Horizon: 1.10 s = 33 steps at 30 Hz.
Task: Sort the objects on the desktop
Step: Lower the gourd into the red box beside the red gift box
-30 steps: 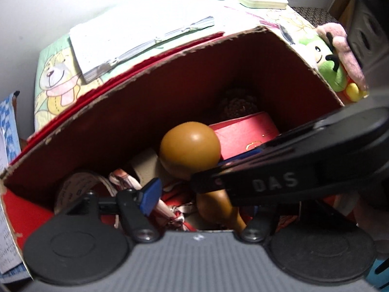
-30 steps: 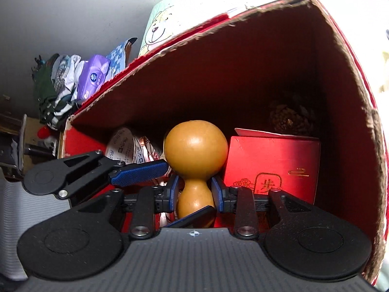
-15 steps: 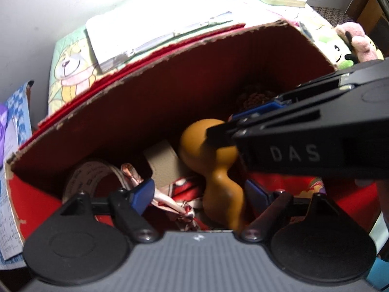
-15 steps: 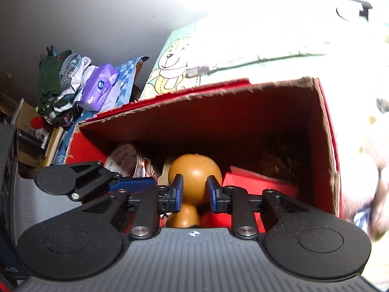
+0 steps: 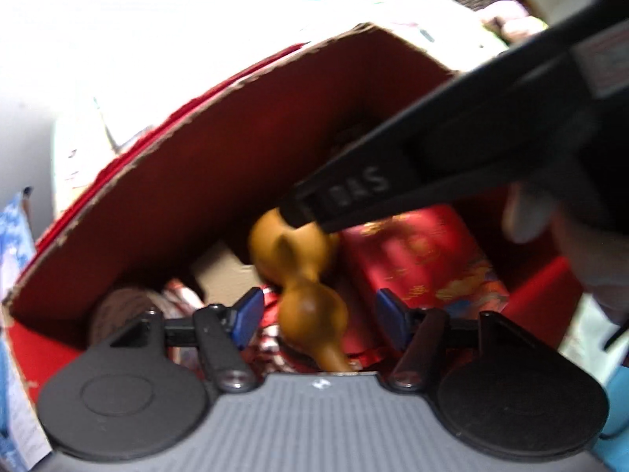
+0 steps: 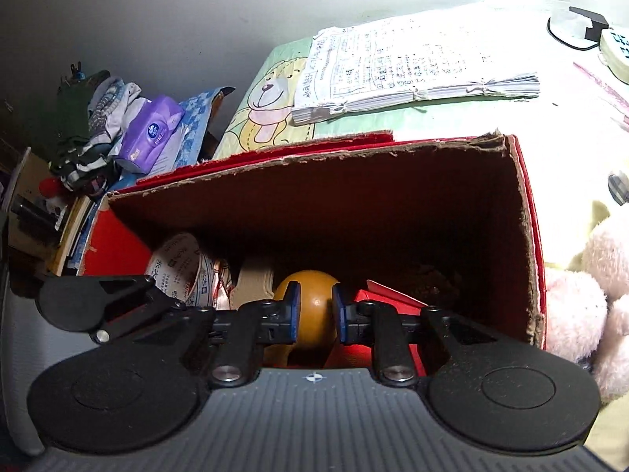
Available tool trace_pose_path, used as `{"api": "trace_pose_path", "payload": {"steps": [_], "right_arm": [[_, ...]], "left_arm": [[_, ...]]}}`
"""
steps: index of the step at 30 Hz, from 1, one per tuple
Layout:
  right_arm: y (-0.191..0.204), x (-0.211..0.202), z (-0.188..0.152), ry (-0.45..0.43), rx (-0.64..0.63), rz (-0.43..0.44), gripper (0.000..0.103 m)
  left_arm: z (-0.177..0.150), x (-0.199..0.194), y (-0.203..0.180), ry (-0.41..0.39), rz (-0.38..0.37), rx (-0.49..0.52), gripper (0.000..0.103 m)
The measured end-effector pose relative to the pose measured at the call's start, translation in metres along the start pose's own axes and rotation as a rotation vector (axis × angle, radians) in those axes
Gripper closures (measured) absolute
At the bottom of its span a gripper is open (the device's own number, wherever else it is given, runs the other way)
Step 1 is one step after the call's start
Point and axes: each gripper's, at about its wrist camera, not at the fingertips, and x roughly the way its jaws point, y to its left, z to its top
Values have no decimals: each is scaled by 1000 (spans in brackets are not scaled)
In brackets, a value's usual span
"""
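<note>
A tan wooden gourd (image 5: 310, 306) lies inside the red cardboard box (image 5: 196, 196), big bulb far, stem towards the left wrist camera. My left gripper (image 5: 314, 312) straddles the small bulb. Its jaws are closing, and a gap shows at each blue pad (image 5: 247, 310). In the right wrist view the gourd (image 6: 316, 326) shows through the narrow slot of my right gripper (image 6: 316, 314). Those jaws are closing too, and the bulb lies beyond them, wider than the slot. One right finger (image 5: 354, 192) crosses the left wrist view above the big bulb.
Also in the box (image 6: 354, 204) are a red gift packet (image 6: 393, 295), a printed tape roll (image 6: 181, 263) and ribbon. Behind it lie a stack of papers (image 6: 412, 67) on a bear-print cloth. A pink plush (image 6: 589, 295) sits at the right, a tissue pack (image 6: 151, 133) at the left.
My right gripper left the gourd's neck, drew back up out of the box and narrowed its jaws. The gourd came to lie between the left gripper's fingers, which narrowed slightly.
</note>
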Motion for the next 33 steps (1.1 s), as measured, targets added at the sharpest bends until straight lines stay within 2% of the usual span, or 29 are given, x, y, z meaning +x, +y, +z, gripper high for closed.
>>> {"api": "trace_pose_path", "payload": {"steps": [2,5,8,11,14,17,19,21,23,27,33], "right_arm": [[1,-1,0,-2,2,20,82],[0,1,0,16,3,54,84],[3,5,1,46,-6,56,84],[2,6,1,46,-1,43,84],[3,8,1,52,-5,19,83],[5,11,1,76,-18,-10,83],[-2,2,0,28,9,48,84],[-7,-7,-2,-25,29,100,84],[-5,-8,-2,-38,27,97,84],[-2,1,2,11,17,77,84],[0,8,1,52,5,49,83]], "left_arm": [[-1,-5,5,-23,-38,-16,37],[-3,-10,13,-46,-32,-58,39],[-6,-14,17,-57,-58,-72,39],[-5,-6,9,-13,-65,-31,39],[-3,-1,-2,7,-38,28,41],[-2,-5,2,-10,-33,14,41],[-3,-13,8,-51,-57,-17,40],[-2,-16,12,-55,-91,-38,40],[1,-9,8,-26,-68,-20,40],[6,6,-1,50,-5,15,38],[9,9,5,65,14,-16,29]]}}
